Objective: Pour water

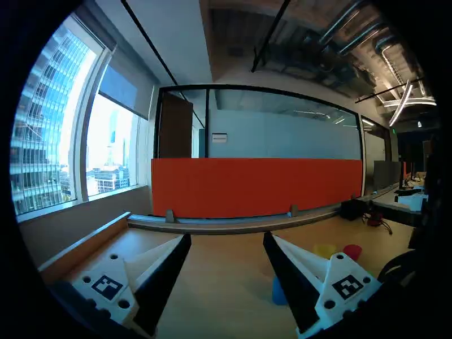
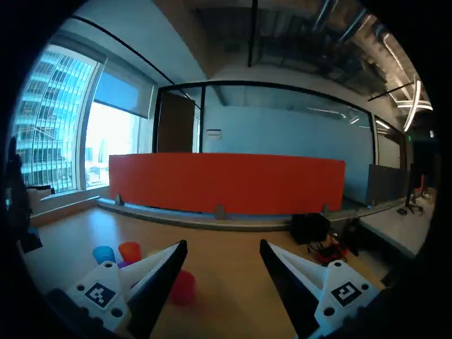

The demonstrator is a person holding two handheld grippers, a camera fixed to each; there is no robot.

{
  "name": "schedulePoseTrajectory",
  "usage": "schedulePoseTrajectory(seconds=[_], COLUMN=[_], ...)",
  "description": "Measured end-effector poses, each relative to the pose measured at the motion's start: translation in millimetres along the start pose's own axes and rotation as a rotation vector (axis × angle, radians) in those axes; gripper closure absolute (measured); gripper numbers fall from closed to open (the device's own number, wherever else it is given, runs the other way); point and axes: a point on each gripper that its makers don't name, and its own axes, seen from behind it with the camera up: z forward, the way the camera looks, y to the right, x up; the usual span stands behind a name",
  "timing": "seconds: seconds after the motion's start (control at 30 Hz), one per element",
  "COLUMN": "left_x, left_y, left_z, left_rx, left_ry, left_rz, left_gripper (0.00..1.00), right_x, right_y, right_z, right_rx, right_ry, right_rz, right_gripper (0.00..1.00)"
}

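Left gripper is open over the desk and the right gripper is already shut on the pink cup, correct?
Not quite. The right gripper is open and empty; the pink cup stands on the desk beside its finger, as the right gripper view shows. The left gripper is open.

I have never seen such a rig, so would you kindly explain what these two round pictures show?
A person holds a two-finger gripper in each hand; a fisheye camera rides on each, looking forward along its fingers, the white wedges at the bottom. One picture comes from the left gripper, the other from the right gripper. Both are open and hold nothing. On the wooden desk stand small coloured cups, among them a blue cup and a pink cup, before an orange divider.
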Motion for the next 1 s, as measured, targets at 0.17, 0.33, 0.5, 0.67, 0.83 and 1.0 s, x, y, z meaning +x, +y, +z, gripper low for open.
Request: schedulePoseTrajectory(seconds=[0.17,0.33,0.5,0.67,0.83,1.0], left_x=[28,49,74,97,109,116], left_y=[8.7,13.5,13.1,16.4,25.8,32.5], left_z=[6.3,10.2,13.6,17.1,21.5,22.2], left_rx=[-0.022,-0.046,-0.058,-0.082,-0.139,-0.182], left_ry=[0.002,-0.014,-0.019,-0.022,-0.036,-0.032], left_rz=[-0.006,-0.021,-0.022,-0.029,-0.058,-0.057], left_gripper=[0.05,0.05,0.05,0.05,0.05,0.05], right_x=[29,56,81,101,111,116], right_y=[-8,-13,-19,-21,-22,-21], right_z=[-1.2,1.0,2.6,4.4,3.9,1.4], right_rx=[0.017,0.038,0.061,0.076,0.090,0.110], right_ry=[0.016,0.021,0.020,0.015,0.016,0.020], right_rz=[-0.014,-0.024,-0.015,0.002,0.028,0.043], right_gripper=[0.00,0.00,0.00,0.00,0.00,0.01])
